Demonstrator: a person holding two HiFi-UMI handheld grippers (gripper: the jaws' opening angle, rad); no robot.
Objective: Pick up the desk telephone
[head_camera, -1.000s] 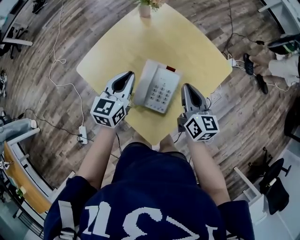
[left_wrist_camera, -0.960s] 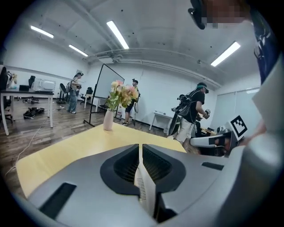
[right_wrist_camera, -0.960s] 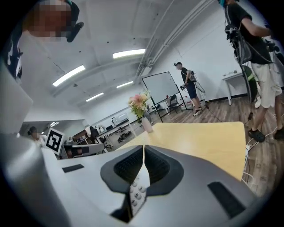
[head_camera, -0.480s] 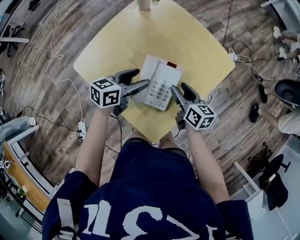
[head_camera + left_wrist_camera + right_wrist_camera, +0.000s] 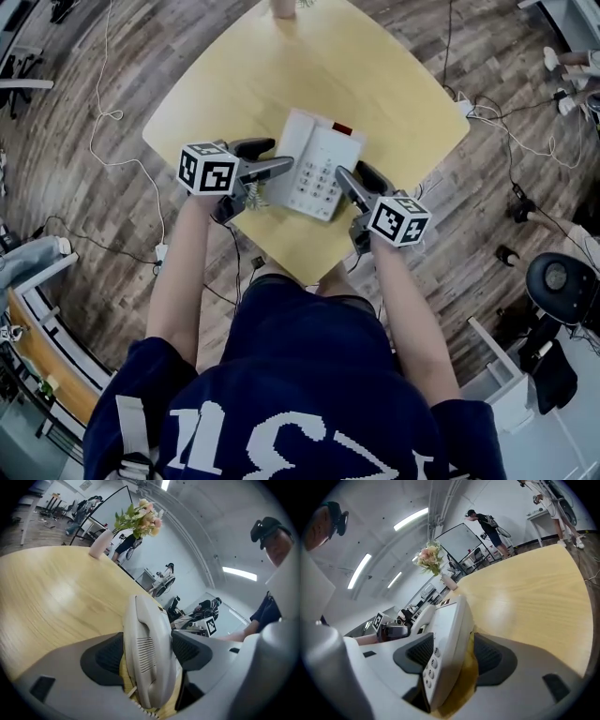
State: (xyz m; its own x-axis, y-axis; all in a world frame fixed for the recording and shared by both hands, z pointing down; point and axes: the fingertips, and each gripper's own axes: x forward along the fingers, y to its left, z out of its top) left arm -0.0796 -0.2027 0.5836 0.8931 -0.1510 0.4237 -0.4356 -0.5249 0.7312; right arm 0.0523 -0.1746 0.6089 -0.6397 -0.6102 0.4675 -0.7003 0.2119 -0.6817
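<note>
Head view is showing why I am using both grippers at once: the phone (image 5: 319,164) is looking too wide for one, so the left gripper (image 5: 274,157) is sitting at its handset side and the right gripper (image 5: 350,171) at its keypad side, each tilting slightly down to straddle an edge. Both pairs of jaws are opening. Left gripper view is showing the handset edge standing between the pads, and right gripper view the keypad edge likewise, neither looking squeezed yet. The phone is lying flat on the table (image 5: 281,75), near the corner closest to me, bracketed from both sides and waiting for me to close.
</note>
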